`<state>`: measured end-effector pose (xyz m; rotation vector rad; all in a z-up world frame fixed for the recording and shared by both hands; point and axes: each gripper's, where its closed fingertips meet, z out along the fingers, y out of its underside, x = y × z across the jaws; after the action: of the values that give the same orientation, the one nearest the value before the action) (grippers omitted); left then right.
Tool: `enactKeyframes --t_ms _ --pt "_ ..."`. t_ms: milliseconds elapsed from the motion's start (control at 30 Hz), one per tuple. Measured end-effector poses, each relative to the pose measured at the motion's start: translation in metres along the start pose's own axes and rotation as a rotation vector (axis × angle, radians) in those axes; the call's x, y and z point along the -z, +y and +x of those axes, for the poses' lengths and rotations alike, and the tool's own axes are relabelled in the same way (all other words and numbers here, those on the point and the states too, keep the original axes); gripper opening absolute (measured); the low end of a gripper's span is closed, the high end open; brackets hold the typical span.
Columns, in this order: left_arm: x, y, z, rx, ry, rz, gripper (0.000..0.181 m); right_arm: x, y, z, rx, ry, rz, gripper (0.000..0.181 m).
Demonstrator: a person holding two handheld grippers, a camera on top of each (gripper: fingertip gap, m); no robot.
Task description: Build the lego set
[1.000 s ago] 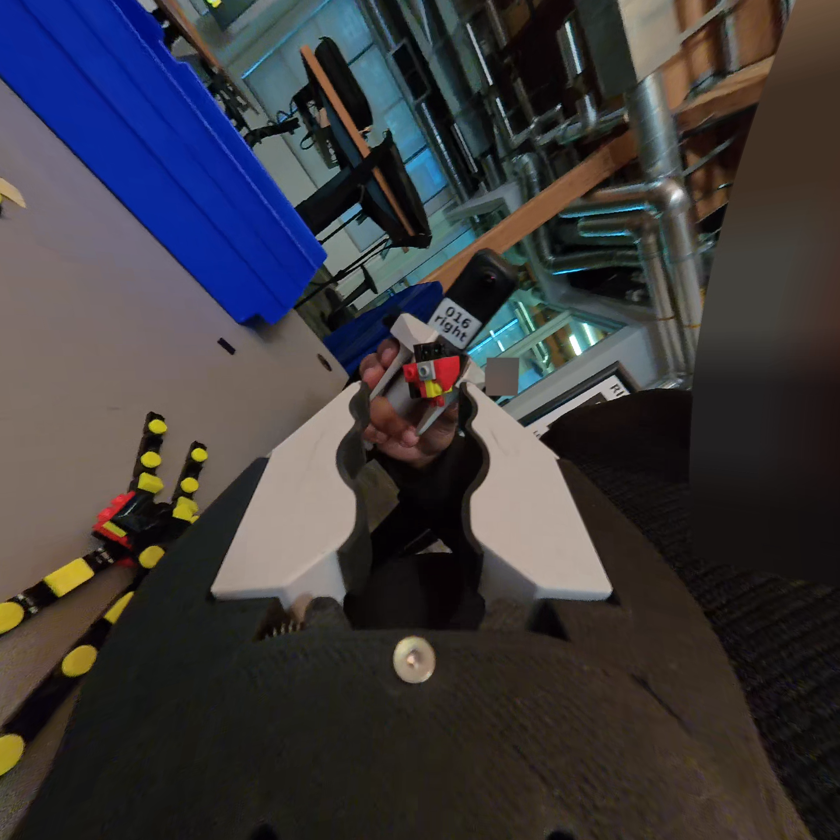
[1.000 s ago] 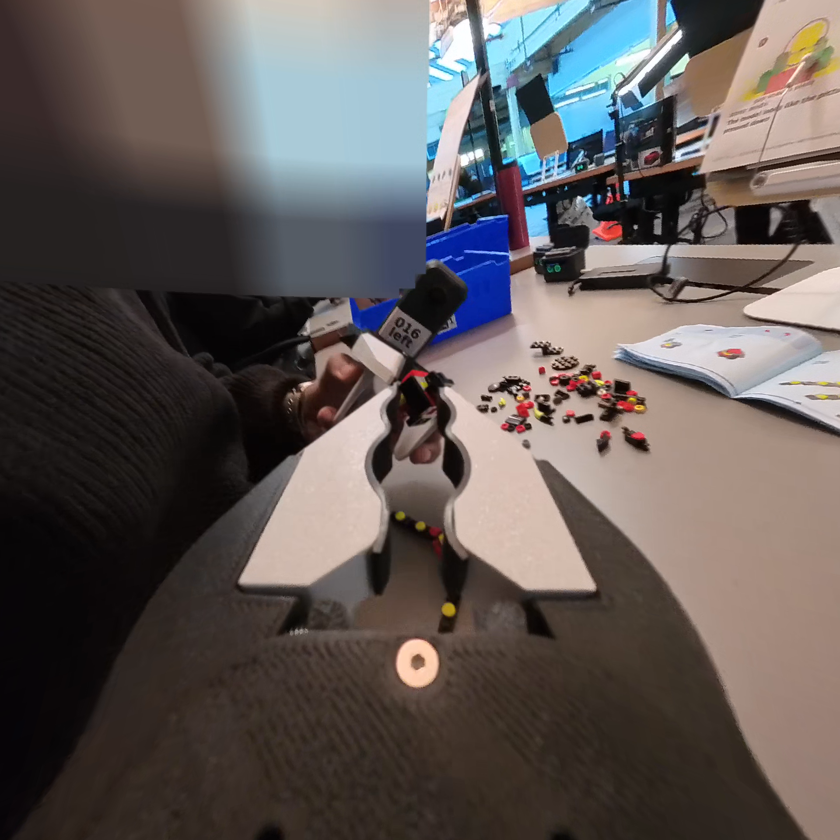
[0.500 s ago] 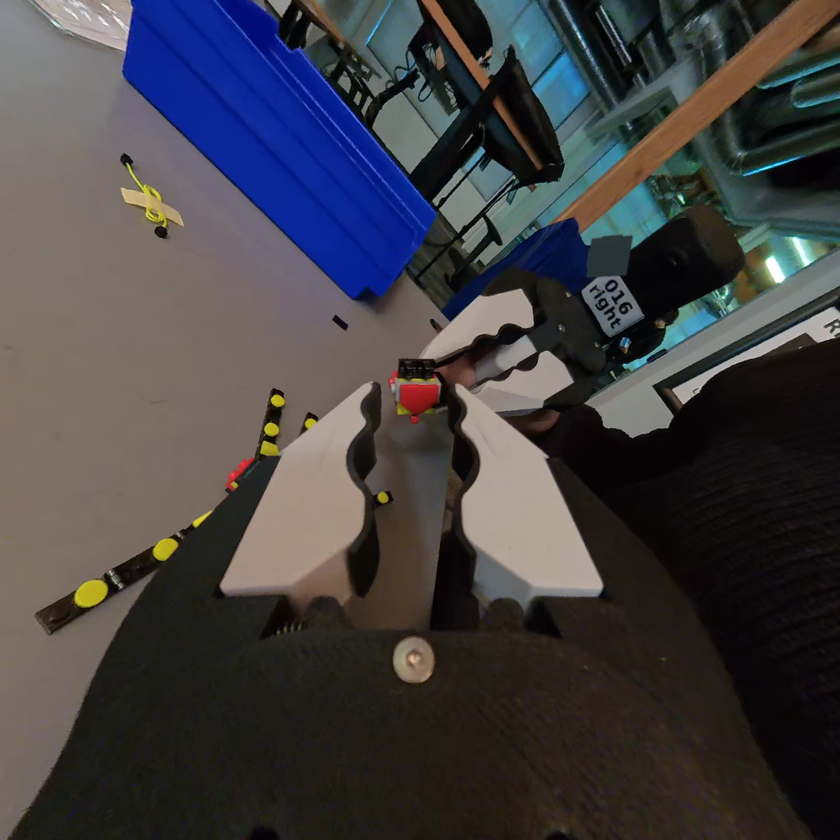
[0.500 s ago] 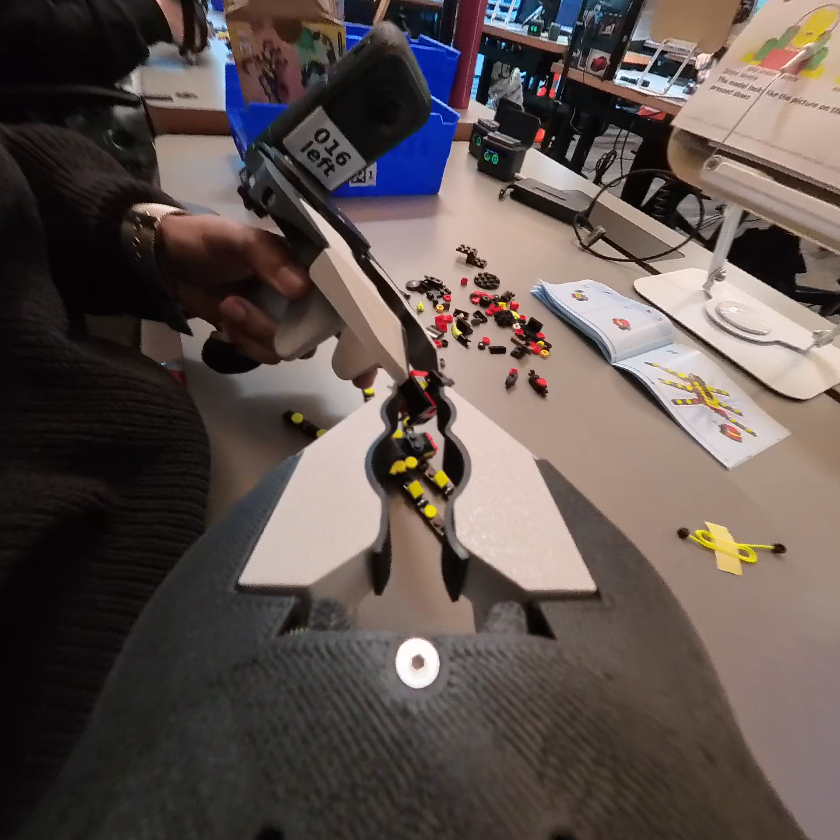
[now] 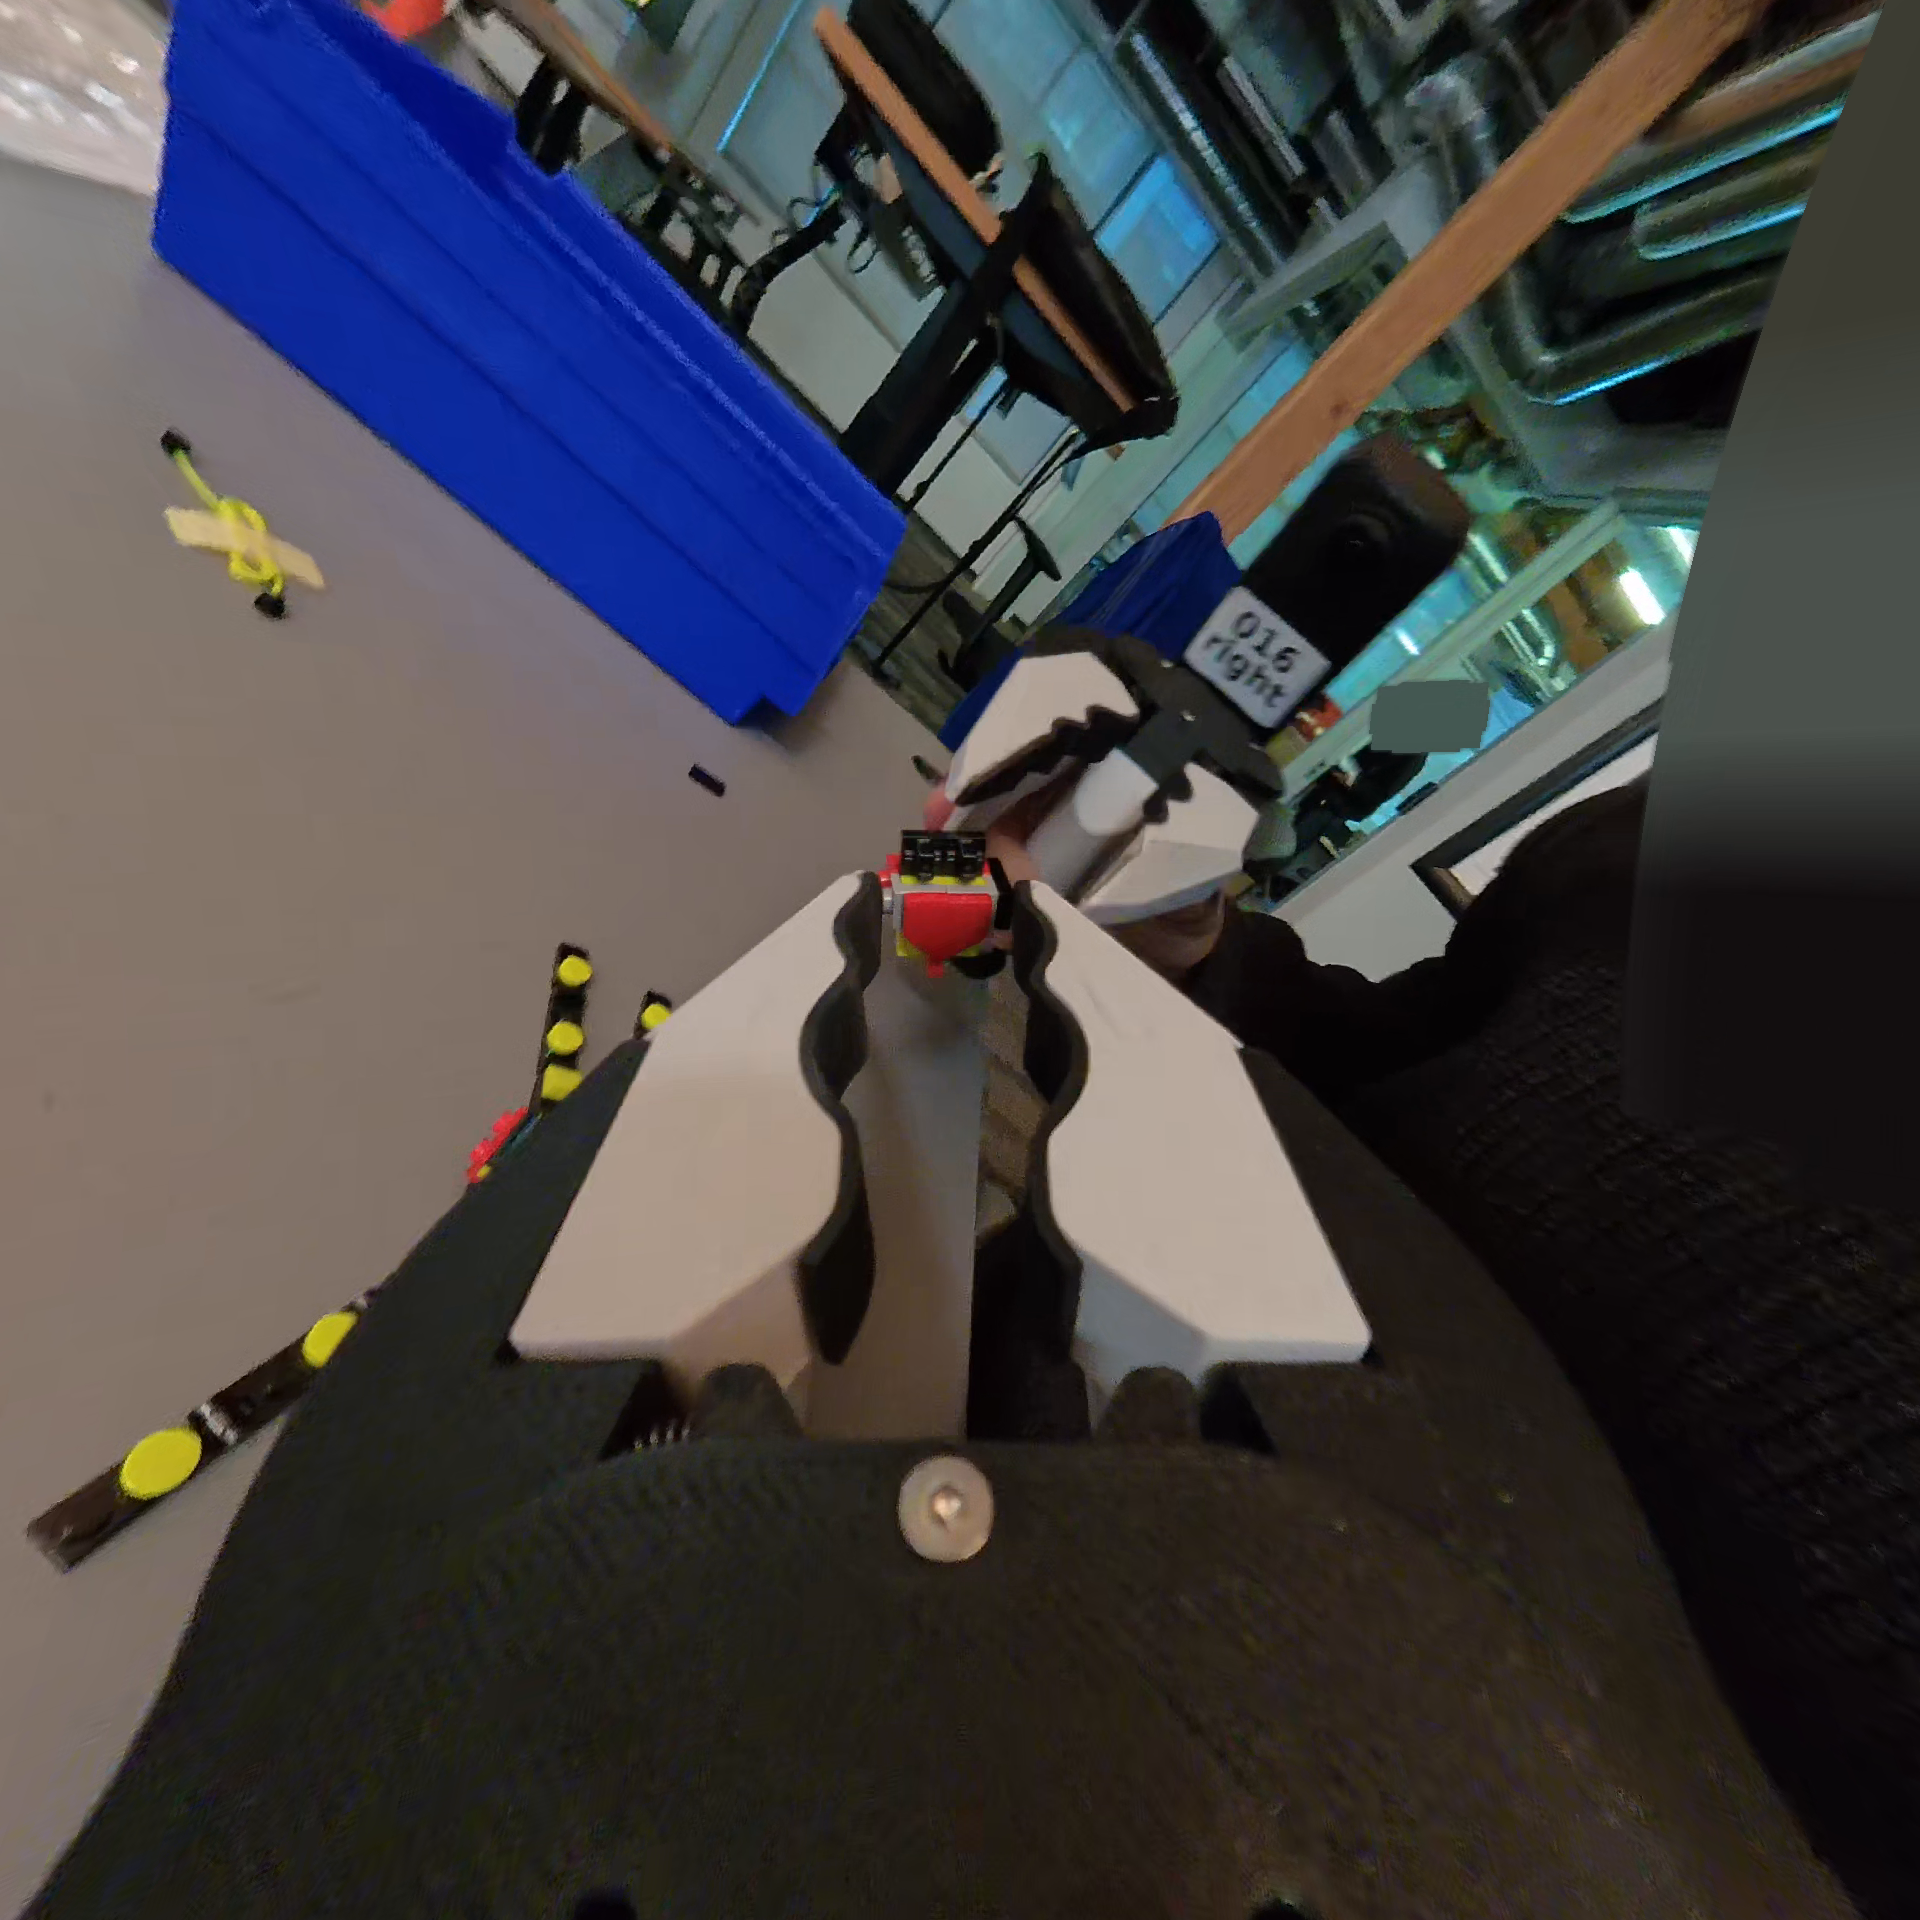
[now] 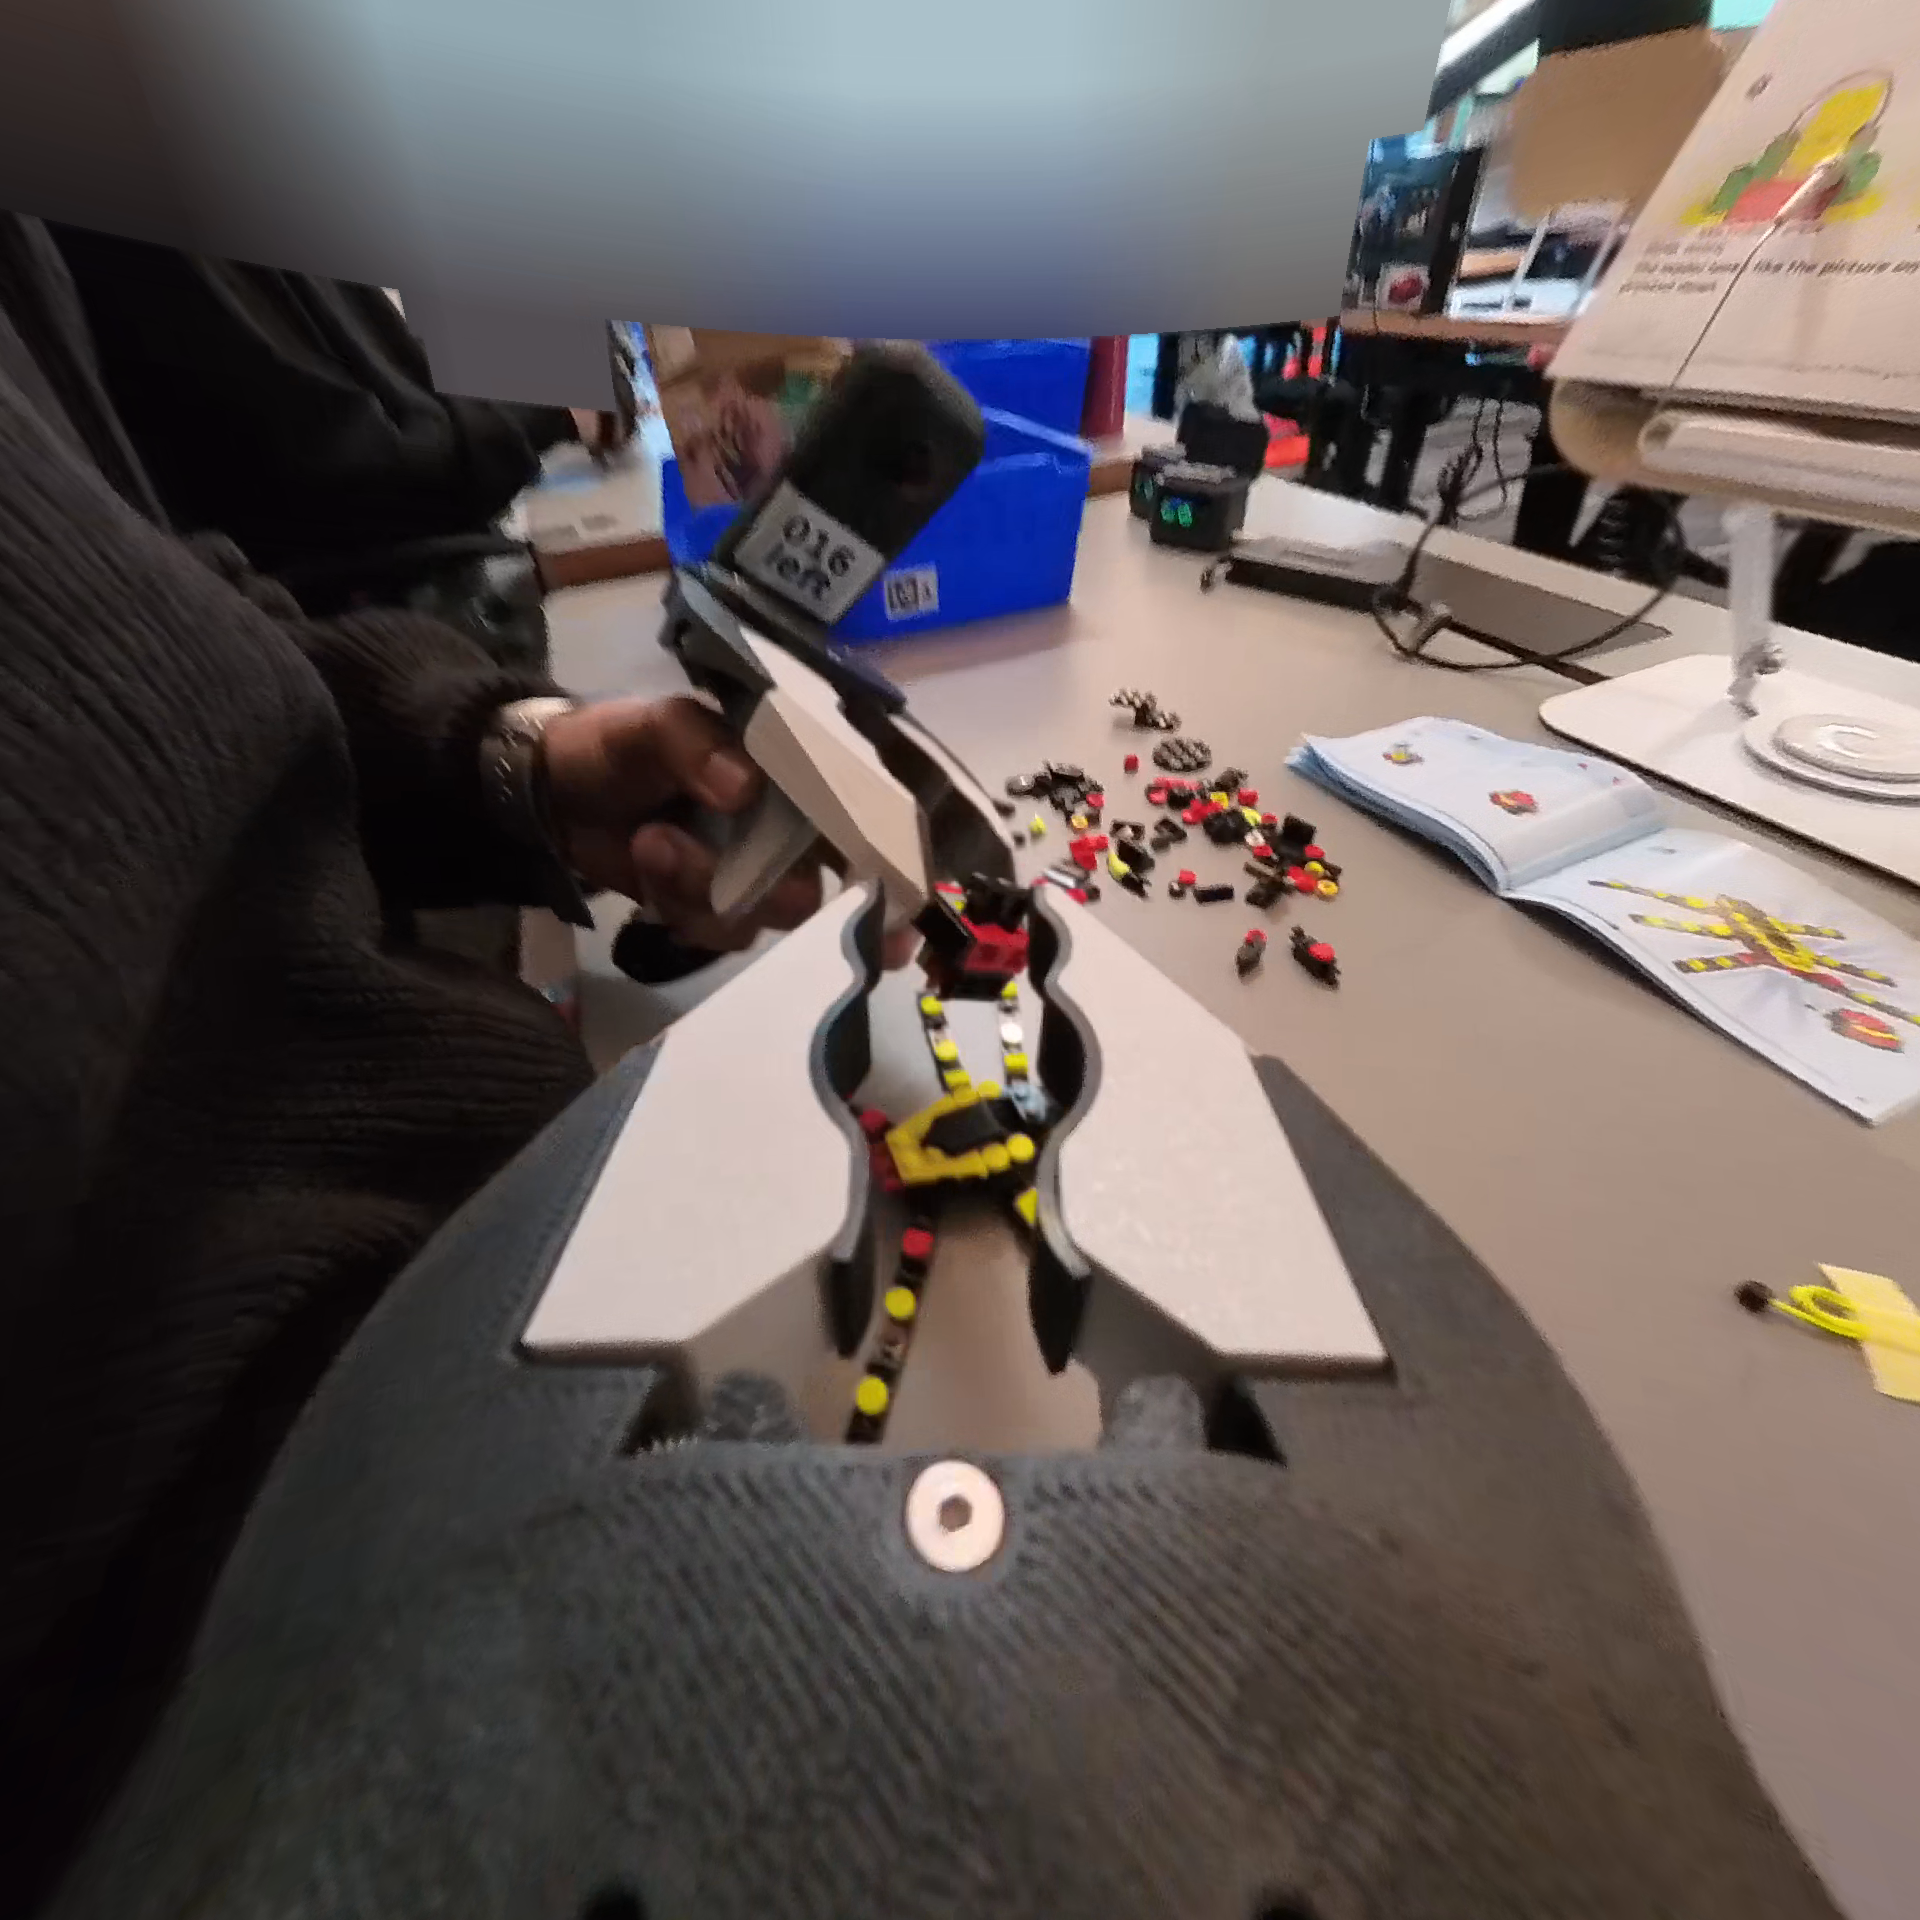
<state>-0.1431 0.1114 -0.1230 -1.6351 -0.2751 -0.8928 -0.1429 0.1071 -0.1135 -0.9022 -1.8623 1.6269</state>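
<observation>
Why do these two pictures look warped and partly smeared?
Left wrist view: the wide lens bends the long blue plastic bin and tilts the room, while the small red, yellow and black lego block stays sharp. Right wrist view: motion blur softens the scattered red and black loose bricks and open instruction booklet; the grey smear on top was added afterwards.

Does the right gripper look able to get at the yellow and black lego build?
Probably yes. The right gripper looks open and empty, and the lego build lies on the table ahead of its fingers. Only the left gripper, holding a small red piece, crowds its tips.
</observation>
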Motion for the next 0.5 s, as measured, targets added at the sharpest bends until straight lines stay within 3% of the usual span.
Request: enactKeyframes --t_ms 200,500 --pt "0.006 -0.009 0.026 -0.155 0.108 0.027 0.021 0.014 -0.024 -0.012 -0.185 -0.186 0.155 0.040" --pt "0.006 0.010 0.050 -0.327 0.215 -0.074 0.021 0.012 -0.005 -0.036 -0.180 -0.325 0.034 0.034"
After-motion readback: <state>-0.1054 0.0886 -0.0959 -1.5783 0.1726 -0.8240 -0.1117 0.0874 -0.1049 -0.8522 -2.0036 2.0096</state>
